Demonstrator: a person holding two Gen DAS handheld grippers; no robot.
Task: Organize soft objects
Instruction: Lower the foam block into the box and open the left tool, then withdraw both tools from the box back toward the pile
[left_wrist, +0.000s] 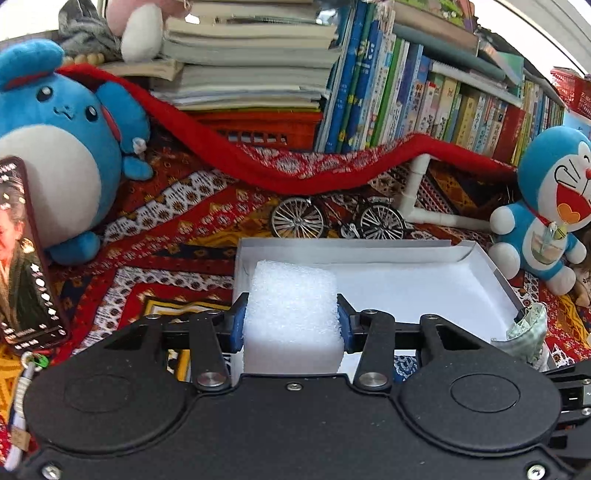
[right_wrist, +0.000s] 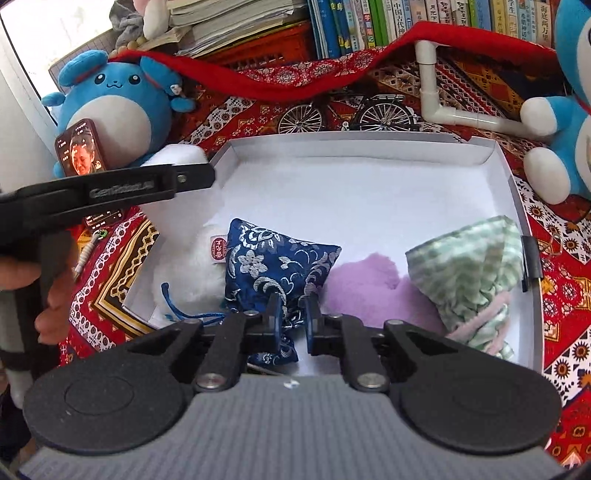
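The left gripper (left_wrist: 291, 321) grasps a white foam block (left_wrist: 291, 306) between its blue pads, held over the near left corner of the white box (left_wrist: 406, 254); the block's underside is hidden behind the gripper body. In the right wrist view, the right gripper (right_wrist: 293, 317) stands with its jaws slightly parted above the neck of the blue brocade pouch (right_wrist: 273, 266), gripping nothing visible. A purple plush (right_wrist: 369, 288) and a green checked pouch (right_wrist: 469, 273) crowd the near end; the far half stays bare. A white fluffy item (right_wrist: 192, 266) is partly hidden behind the brocade.
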